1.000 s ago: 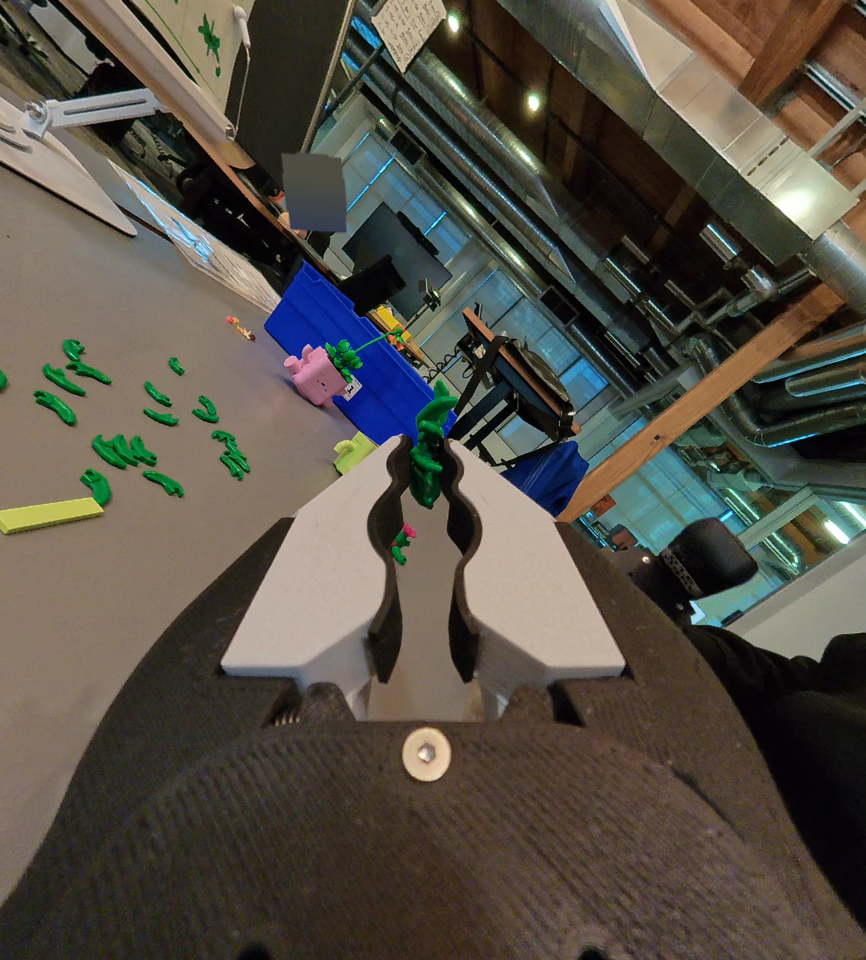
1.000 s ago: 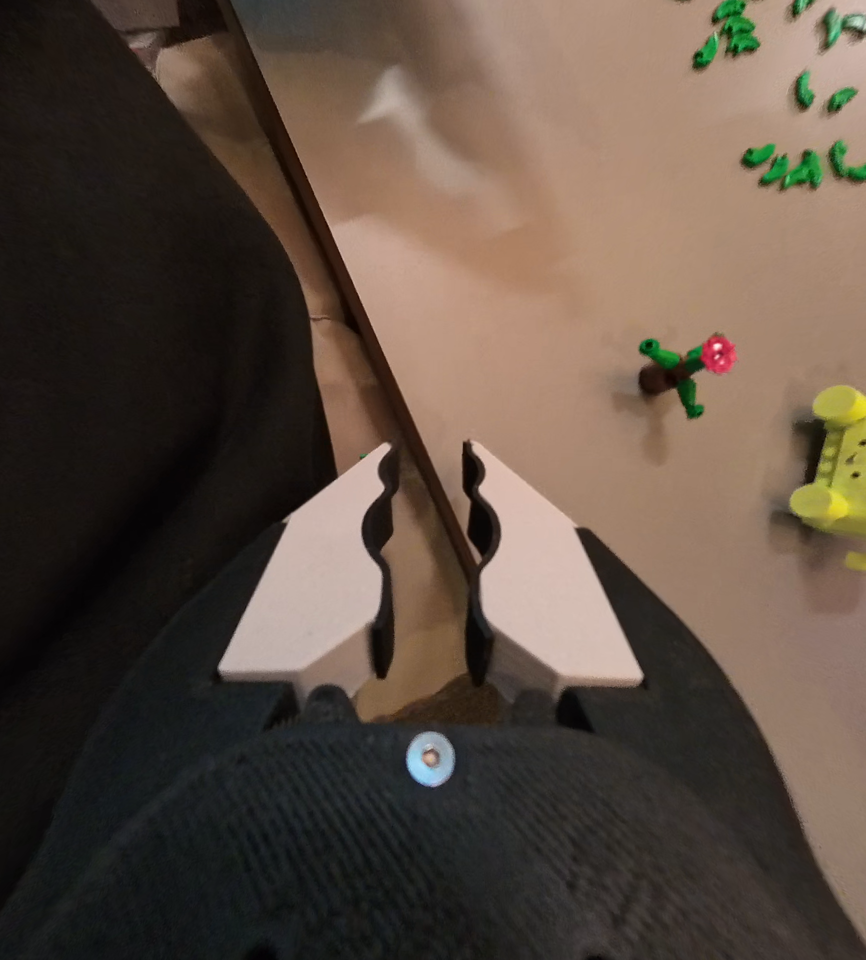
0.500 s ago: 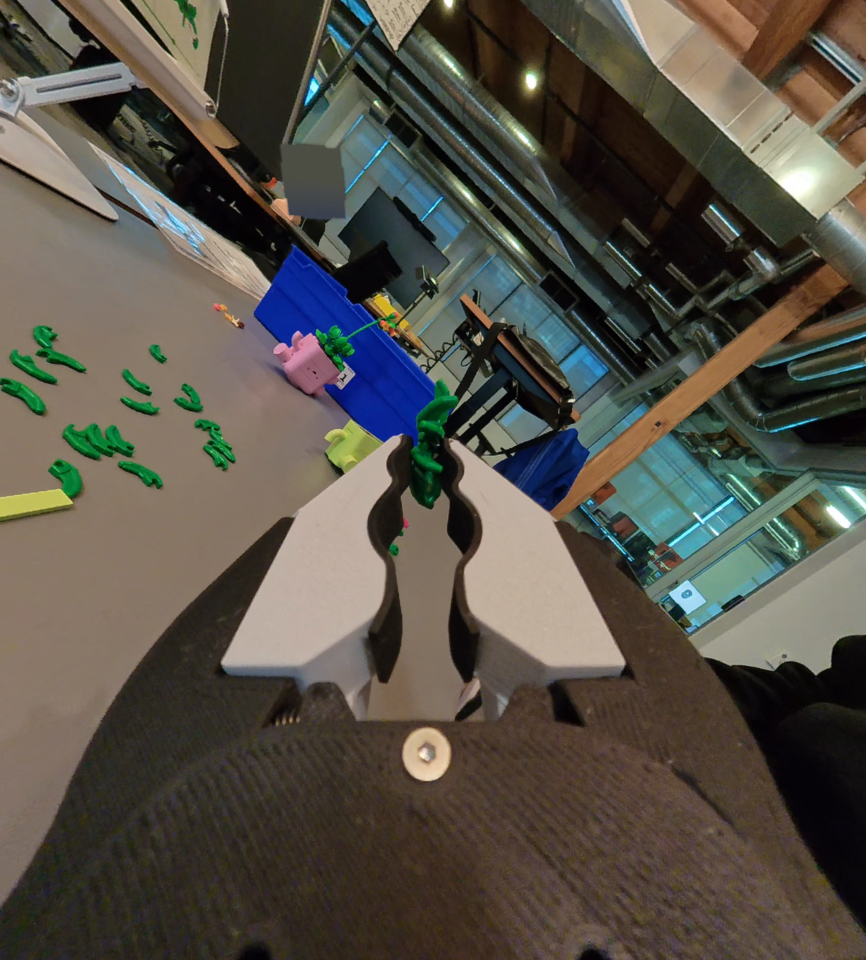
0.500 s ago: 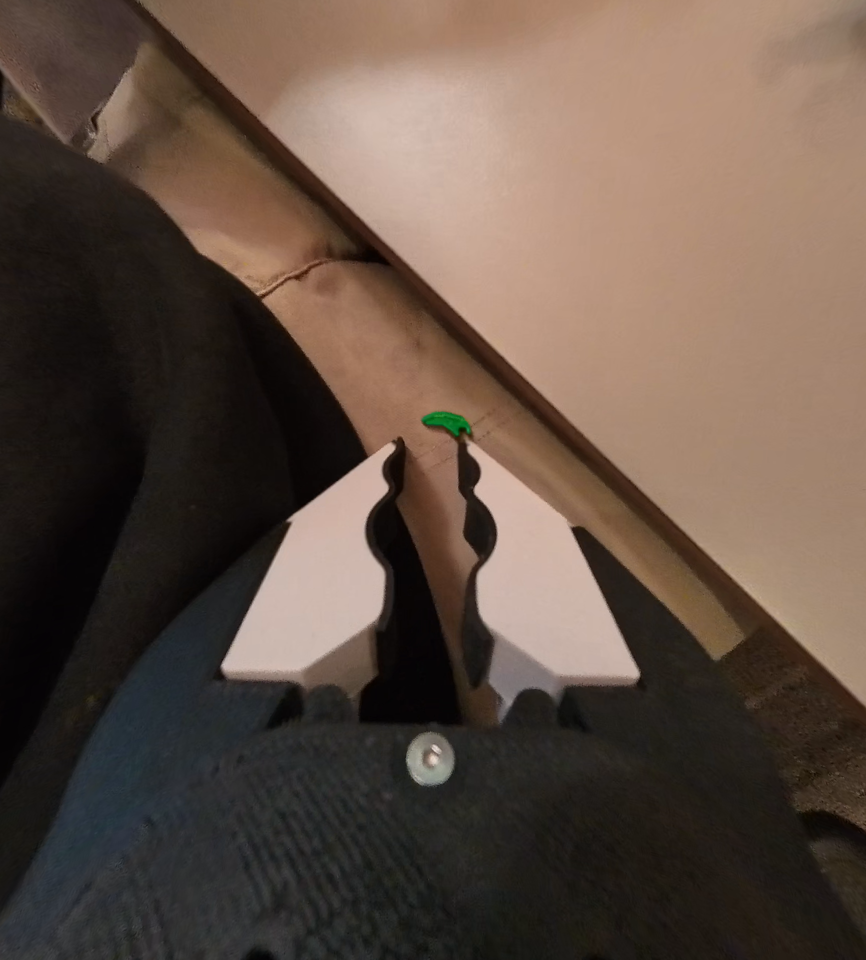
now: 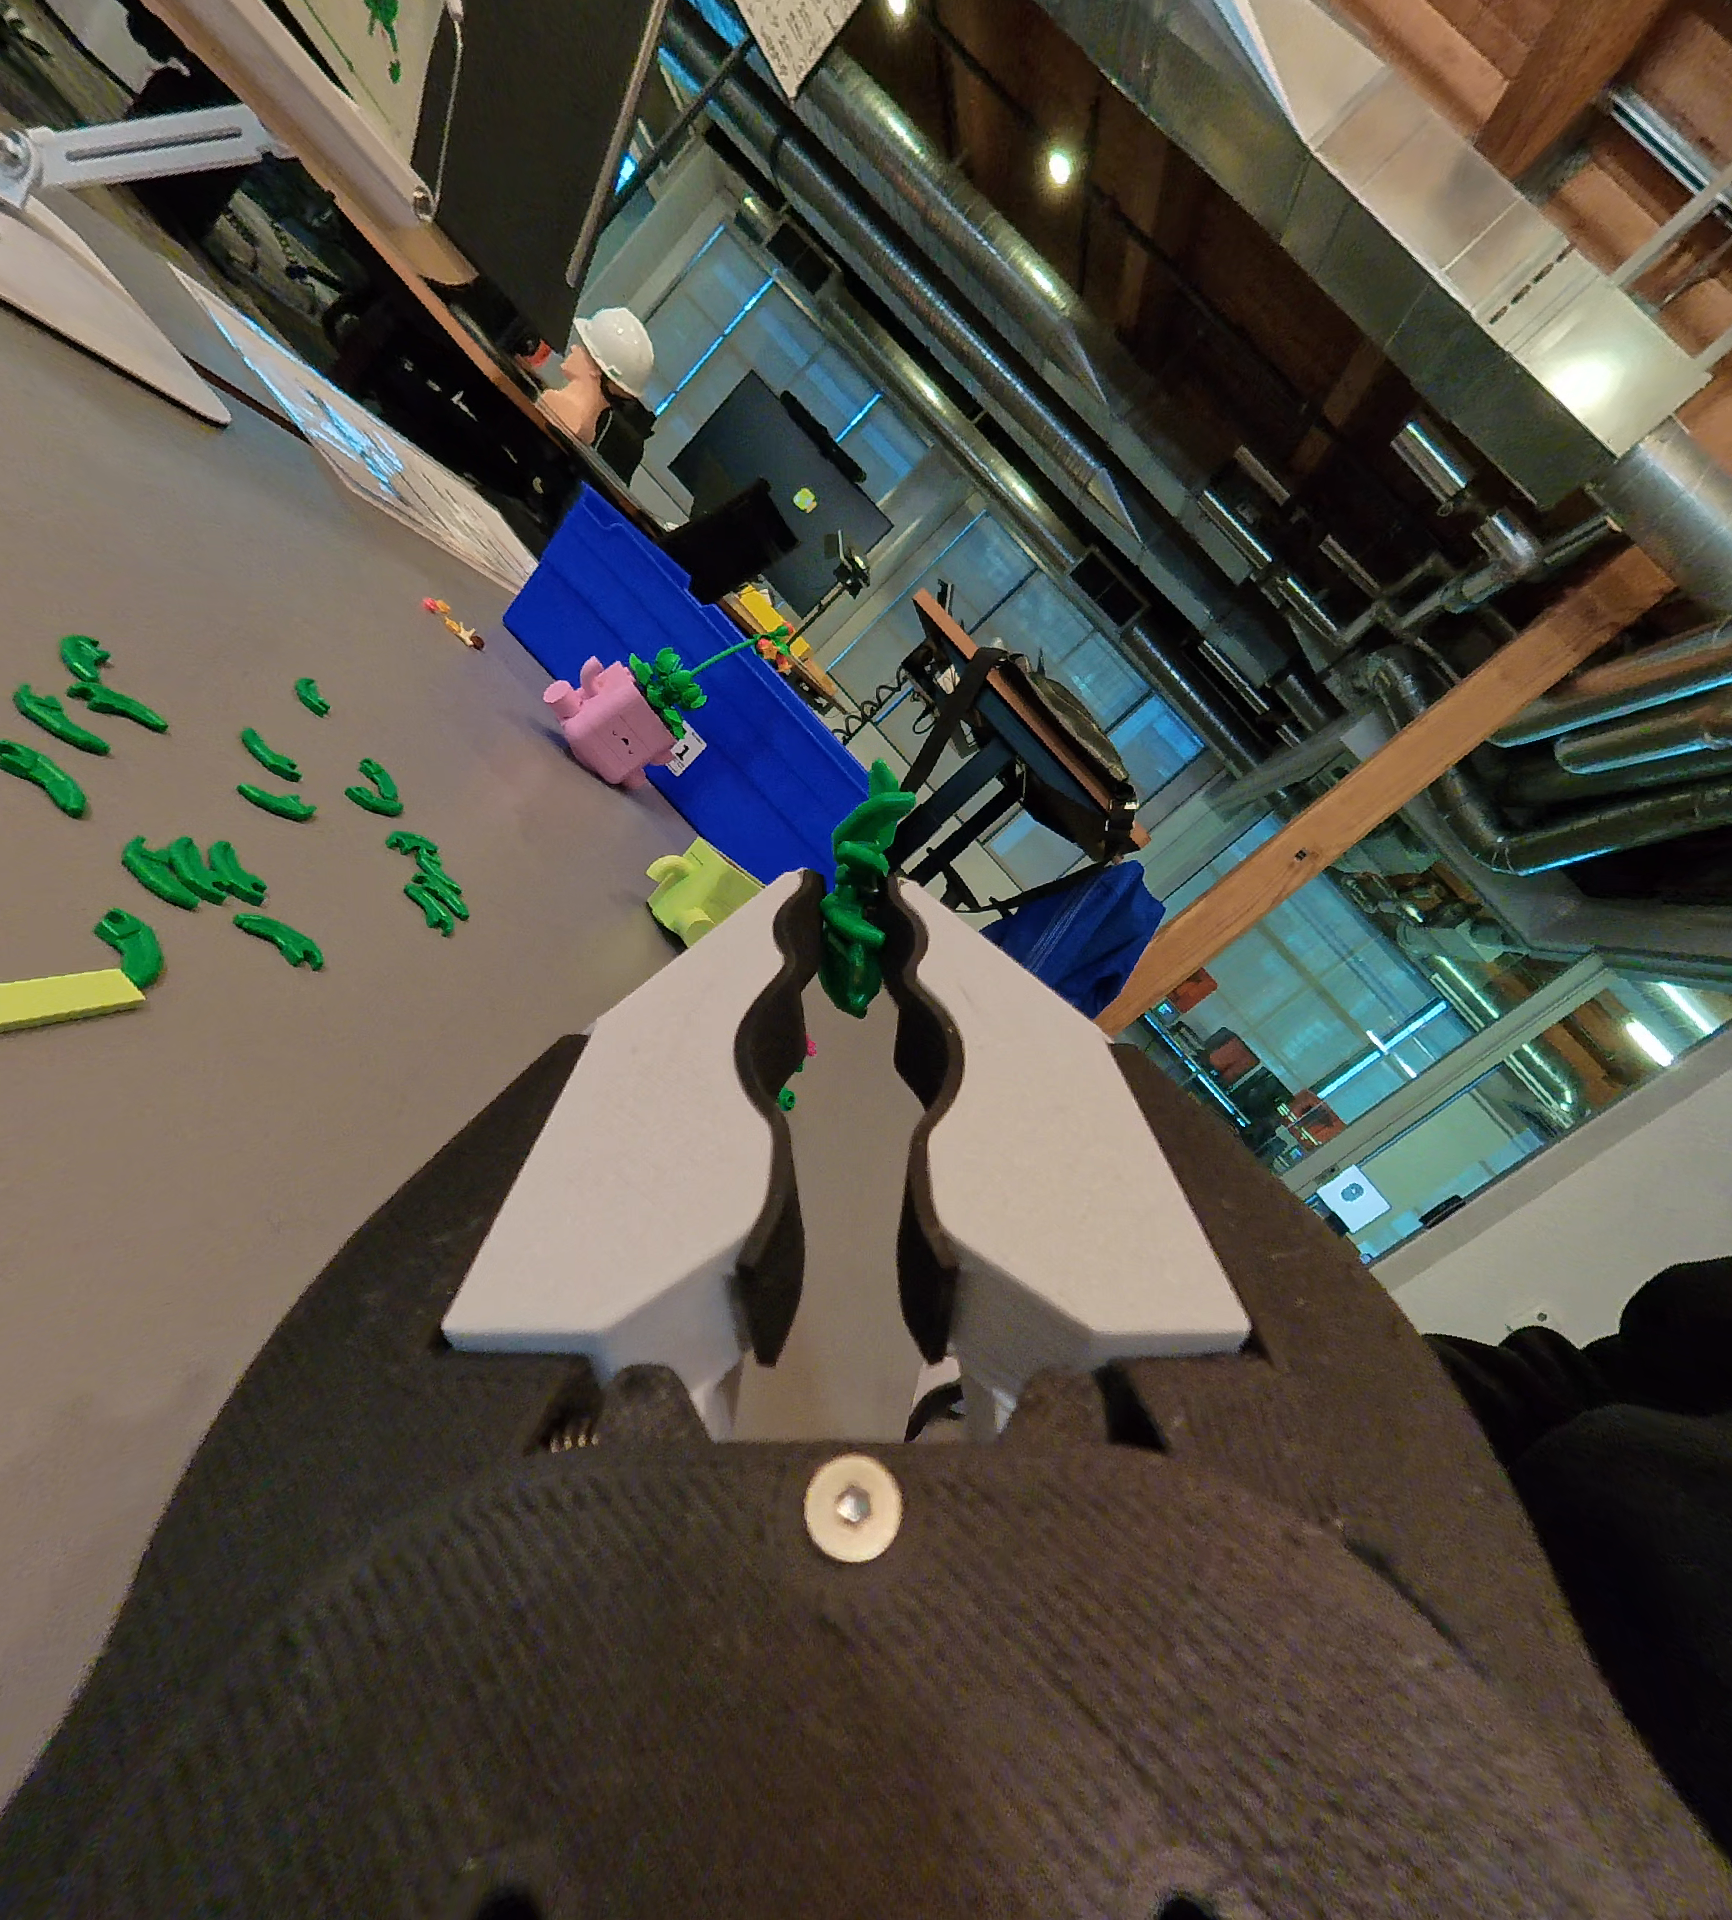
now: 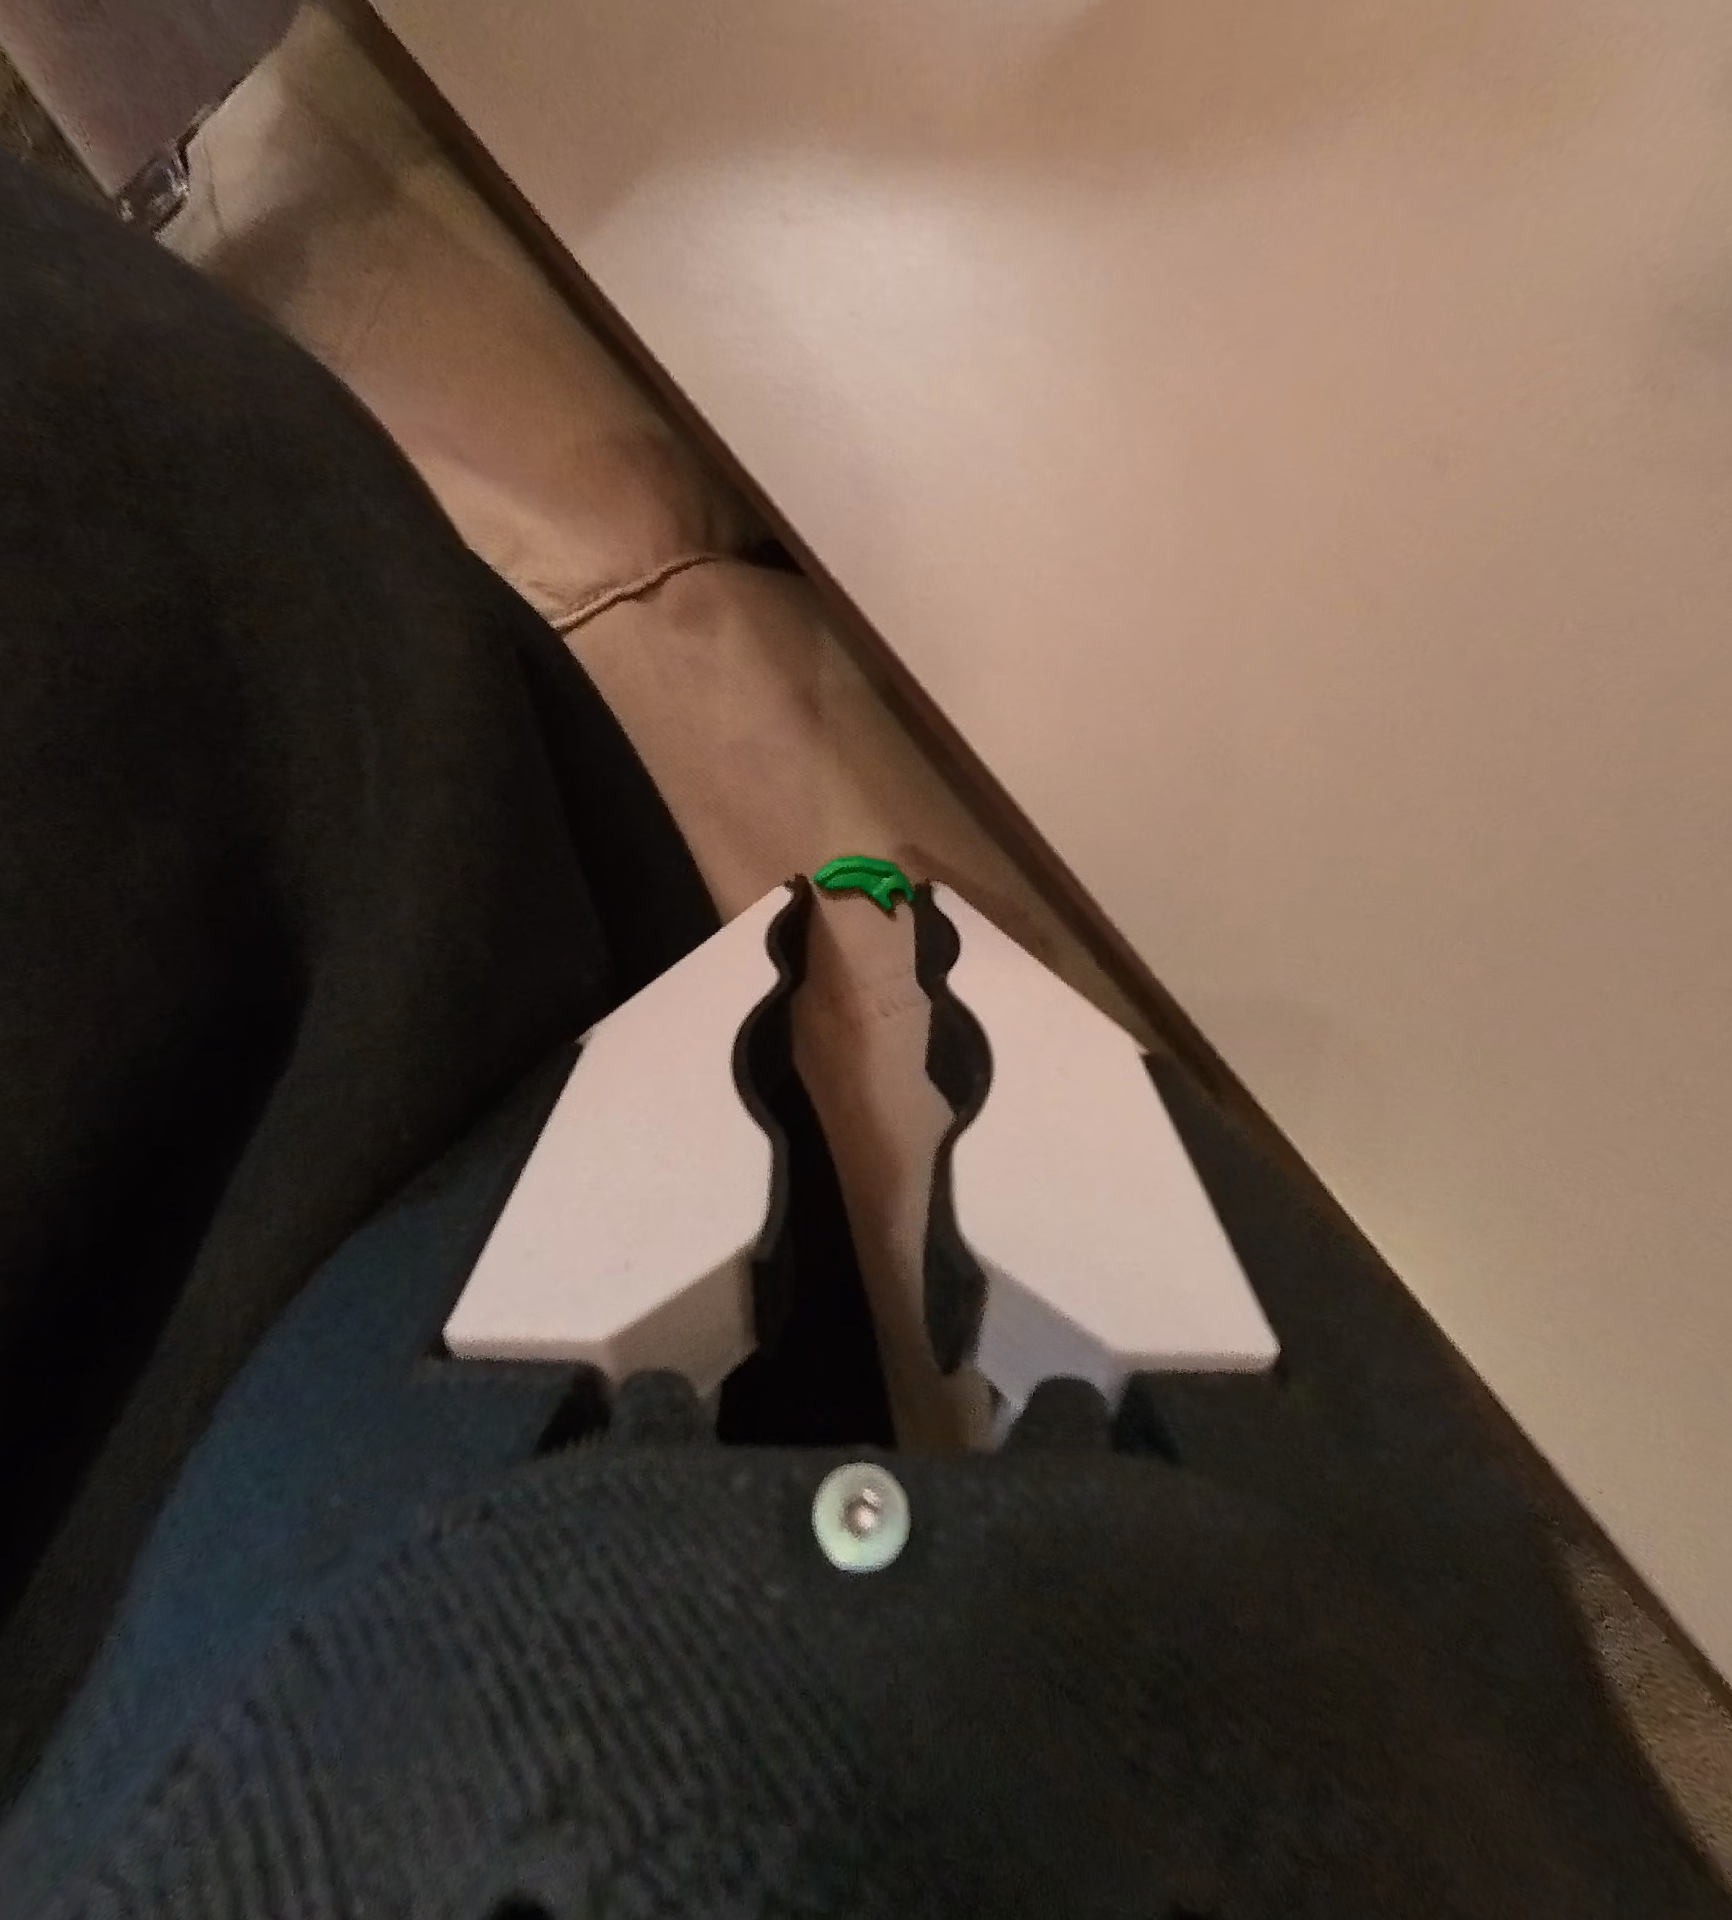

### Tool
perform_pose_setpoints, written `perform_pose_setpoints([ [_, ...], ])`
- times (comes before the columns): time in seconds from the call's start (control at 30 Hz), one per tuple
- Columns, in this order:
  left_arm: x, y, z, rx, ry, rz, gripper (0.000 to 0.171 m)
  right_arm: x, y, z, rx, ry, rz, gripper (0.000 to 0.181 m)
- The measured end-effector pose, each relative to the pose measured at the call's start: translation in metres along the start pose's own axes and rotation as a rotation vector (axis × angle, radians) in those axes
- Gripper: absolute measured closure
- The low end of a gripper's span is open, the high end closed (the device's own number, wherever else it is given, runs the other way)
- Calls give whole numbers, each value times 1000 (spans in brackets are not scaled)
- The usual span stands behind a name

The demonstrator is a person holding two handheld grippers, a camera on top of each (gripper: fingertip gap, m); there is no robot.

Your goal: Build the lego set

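My left gripper [image 5: 857, 883] is shut on a green leafy stem [image 5: 857, 920] and holds it up above the grey table [image 5: 218, 1143]. Several loose green leaf pieces [image 5: 187, 868] and a lime flat tile [image 5: 20, 1003] lie on the table to the left. My right gripper [image 6: 864, 888] is open and points down past the table edge [image 6: 997, 852]. One small green leaf piece [image 6: 860, 879] lies on tan trouser cloth [image 6: 737, 748], level with the fingertips and between them. I cannot tell if the fingers touch it.
A pink pot figure with a plant [image 5: 618, 727], a lime-green build [image 5: 701, 888] and a blue bin [image 5: 696, 717] stand at the far side of the table. A tiny flower piece [image 5: 800, 1060] shows between the left fingers. A black garment [image 6: 166, 831] fills the right view's left side. The gap from one gripper's tips to the other's is roughly 25 cm.
My right gripper has left the tabletop, gone down past the table edge and closed in on the green leaf on the trousers. My left gripper has stayed almost still with its stem.
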State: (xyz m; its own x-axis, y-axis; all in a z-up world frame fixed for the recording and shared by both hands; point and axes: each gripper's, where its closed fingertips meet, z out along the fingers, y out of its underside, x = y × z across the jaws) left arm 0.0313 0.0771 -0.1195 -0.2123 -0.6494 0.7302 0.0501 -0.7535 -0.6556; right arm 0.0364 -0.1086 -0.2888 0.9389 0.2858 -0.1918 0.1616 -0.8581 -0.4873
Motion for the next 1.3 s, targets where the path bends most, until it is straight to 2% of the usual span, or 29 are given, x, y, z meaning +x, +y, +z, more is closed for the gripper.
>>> perform_pose_setpoints([
  [0.33, 1, 2, 1, -4, 4, 0, 163, -5, -8, 2, 17, -19, -75, 162],
  [0.47, 0, 1, 1, -2, 1, 1, 163, -4, -11, -8, 41, 19, -67, 158],
  [0.57, 0, 1, 1, -1, 2, 0, 163, -12, -8, -16, 45, 16, -52, 166],
  [0.83, 1, 2, 1, -5, 3, 4, 163, -8, 0, 0, -1, -60, 115, 158],
  [1.3, 1, 1, 1, -2, 4, -1, 163, -13, -11, 10, 8, -99, 79, 171],
])
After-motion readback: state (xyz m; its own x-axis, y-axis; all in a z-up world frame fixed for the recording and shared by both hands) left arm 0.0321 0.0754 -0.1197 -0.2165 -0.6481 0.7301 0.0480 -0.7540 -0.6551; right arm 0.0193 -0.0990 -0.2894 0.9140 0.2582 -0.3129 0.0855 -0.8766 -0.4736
